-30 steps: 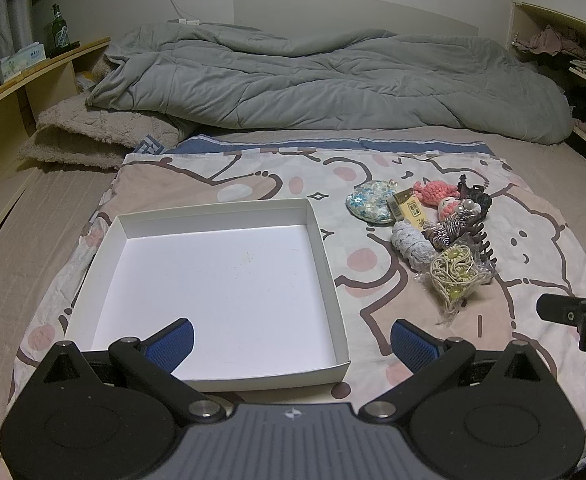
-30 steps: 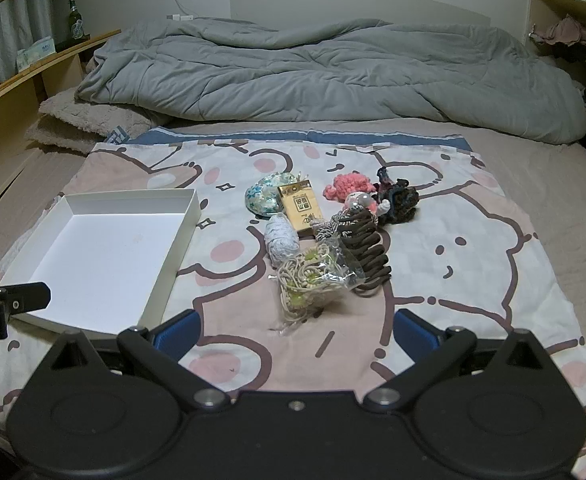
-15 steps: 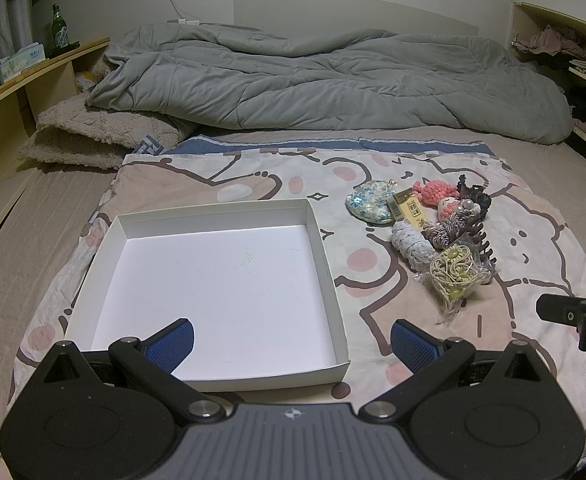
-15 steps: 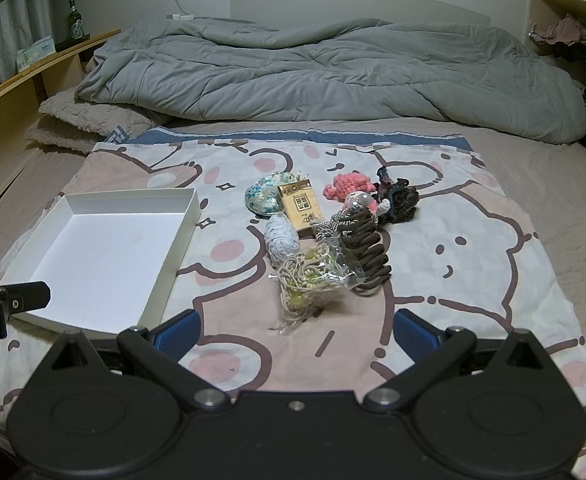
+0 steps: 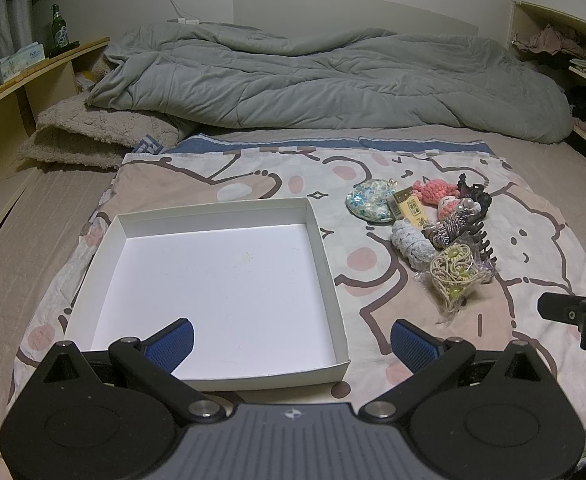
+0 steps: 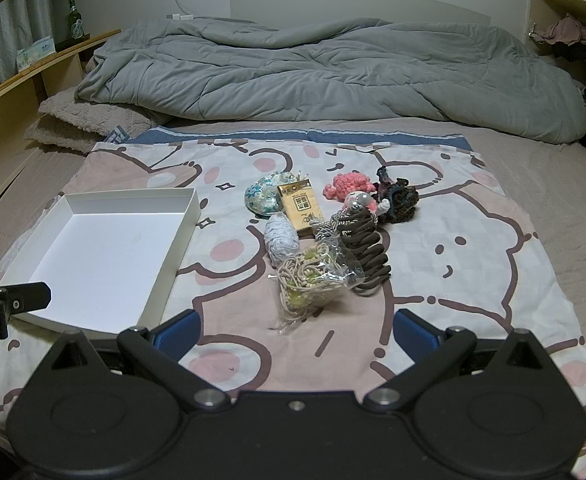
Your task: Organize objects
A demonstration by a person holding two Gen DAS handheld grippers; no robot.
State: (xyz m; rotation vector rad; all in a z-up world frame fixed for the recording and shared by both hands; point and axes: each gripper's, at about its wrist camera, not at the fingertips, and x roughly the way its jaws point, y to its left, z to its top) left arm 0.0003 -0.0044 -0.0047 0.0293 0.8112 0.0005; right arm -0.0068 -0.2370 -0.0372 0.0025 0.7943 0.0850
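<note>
Basically nothing is being moved vs. 1 s ago: both views are matching the earlier ones. Left gripper (image 5: 291, 336) and right gripper (image 6: 295, 328) are being held w/ jaws wide apart, nothing gripped. Shallow white cardboard box (image 5: 325, 264) is lying empty on the cartoon-print bedsheet (image 6: 473, 248), left of the pile. Pile incl. clear bag of beige hair ties (image 6: 313, 280), dark brown claw clip (image 6: 367, 252), small yellow-brown carton (image 6: 301, 208), floral fabric pouch (image 6: 263, 198), pink crochet piece (image 6: 349, 184), all touching or just beside each other.
</note>
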